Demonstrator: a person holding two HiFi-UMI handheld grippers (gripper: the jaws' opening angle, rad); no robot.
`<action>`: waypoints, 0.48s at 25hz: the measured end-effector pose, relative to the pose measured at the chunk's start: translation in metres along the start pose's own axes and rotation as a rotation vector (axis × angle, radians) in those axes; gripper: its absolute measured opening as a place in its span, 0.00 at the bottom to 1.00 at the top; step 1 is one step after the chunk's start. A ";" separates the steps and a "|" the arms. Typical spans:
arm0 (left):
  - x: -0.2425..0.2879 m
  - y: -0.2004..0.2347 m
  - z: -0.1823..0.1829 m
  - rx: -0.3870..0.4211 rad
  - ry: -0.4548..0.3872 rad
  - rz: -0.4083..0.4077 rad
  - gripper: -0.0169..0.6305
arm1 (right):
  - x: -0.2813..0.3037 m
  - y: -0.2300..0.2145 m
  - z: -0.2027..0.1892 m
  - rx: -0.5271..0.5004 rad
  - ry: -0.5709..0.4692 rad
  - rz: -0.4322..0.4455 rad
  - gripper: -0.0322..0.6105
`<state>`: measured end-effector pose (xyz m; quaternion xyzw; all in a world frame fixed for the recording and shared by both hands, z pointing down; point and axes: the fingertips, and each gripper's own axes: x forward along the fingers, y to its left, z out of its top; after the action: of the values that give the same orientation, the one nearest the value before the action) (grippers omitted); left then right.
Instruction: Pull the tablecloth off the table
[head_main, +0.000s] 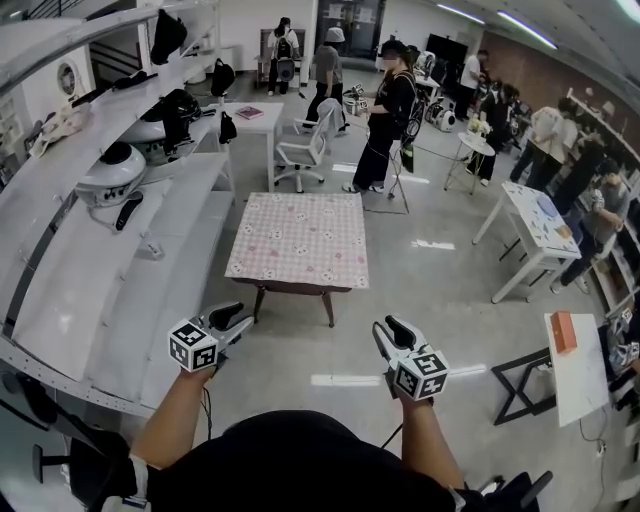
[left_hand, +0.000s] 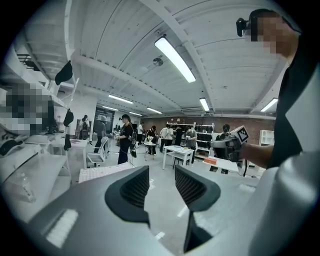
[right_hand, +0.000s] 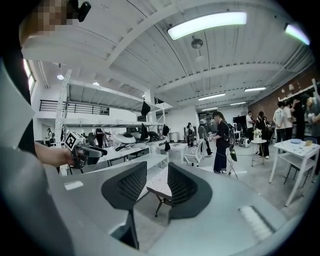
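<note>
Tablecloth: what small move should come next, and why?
Probably bring both forward to the near edge of the tablecloth: the left gripper and right gripper are open, empty, and short of the table, where the cloth lies flat, untouched.

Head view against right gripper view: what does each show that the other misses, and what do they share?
Only the head view shows the whole pink tablecloth from above and an orange box on a white side table. Only the right gripper view shows the ceiling lamp and, plainly, the gap between the right gripper's fingers, which clamp nothing. Both show the tablecloth's near edge, the left gripper and a standing person in black.
</note>
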<state>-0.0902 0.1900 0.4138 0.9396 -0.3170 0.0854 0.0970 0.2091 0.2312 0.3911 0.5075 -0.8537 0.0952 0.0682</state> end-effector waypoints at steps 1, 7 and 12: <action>-0.001 0.002 -0.001 -0.002 0.001 0.008 0.28 | 0.000 0.001 0.000 0.001 -0.001 0.003 0.30; -0.003 0.017 -0.008 -0.018 0.016 0.035 0.32 | 0.014 0.003 -0.010 0.025 0.015 0.013 0.32; -0.004 0.035 -0.018 -0.049 0.022 0.048 0.35 | 0.025 0.008 -0.013 0.028 0.032 0.012 0.34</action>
<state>-0.1170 0.1693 0.4348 0.9280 -0.3406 0.0900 0.1214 0.1900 0.2164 0.4082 0.5016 -0.8541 0.1155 0.0743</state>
